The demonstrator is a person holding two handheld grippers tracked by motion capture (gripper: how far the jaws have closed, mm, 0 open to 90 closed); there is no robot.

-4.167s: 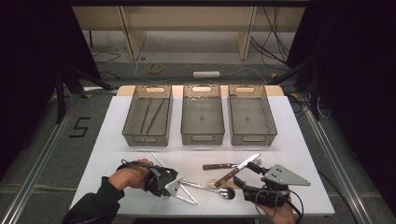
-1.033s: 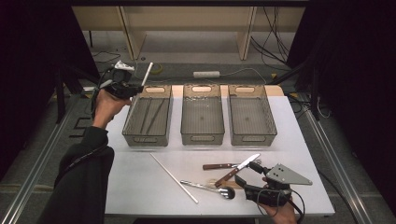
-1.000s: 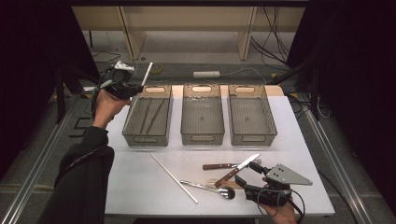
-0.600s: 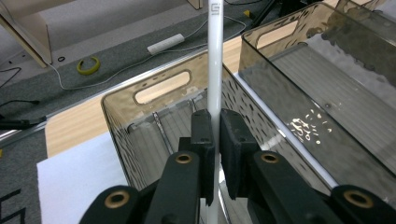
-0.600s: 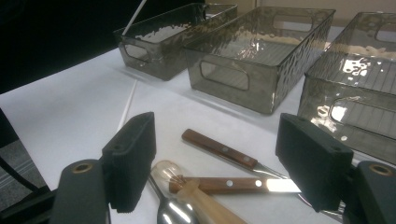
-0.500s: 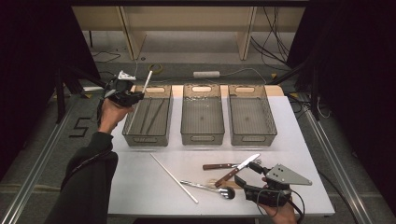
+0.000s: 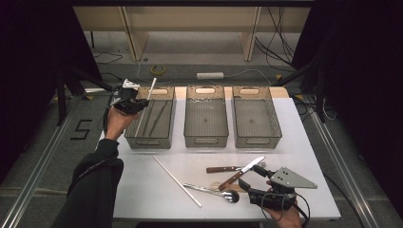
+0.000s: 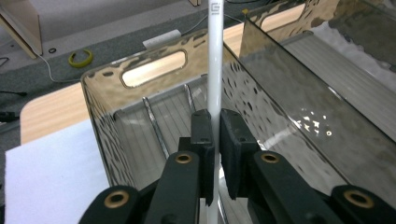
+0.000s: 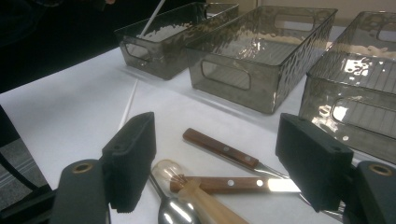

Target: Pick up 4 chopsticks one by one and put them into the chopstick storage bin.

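We hold our left gripper clamped on a white chopstick above the left bin (chopsticks inside); our right gripper gapes.

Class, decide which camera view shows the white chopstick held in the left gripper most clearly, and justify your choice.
The left gripper view: the white chopstick stands close up, clamped between the left gripper's pads over the left bin. The high view shows it small and slanted; the right gripper view shows a distant piece.

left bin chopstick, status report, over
Left gripper shut on white chopstick, over left bin. Right gripper open, low over the knives. Nothing in the way.
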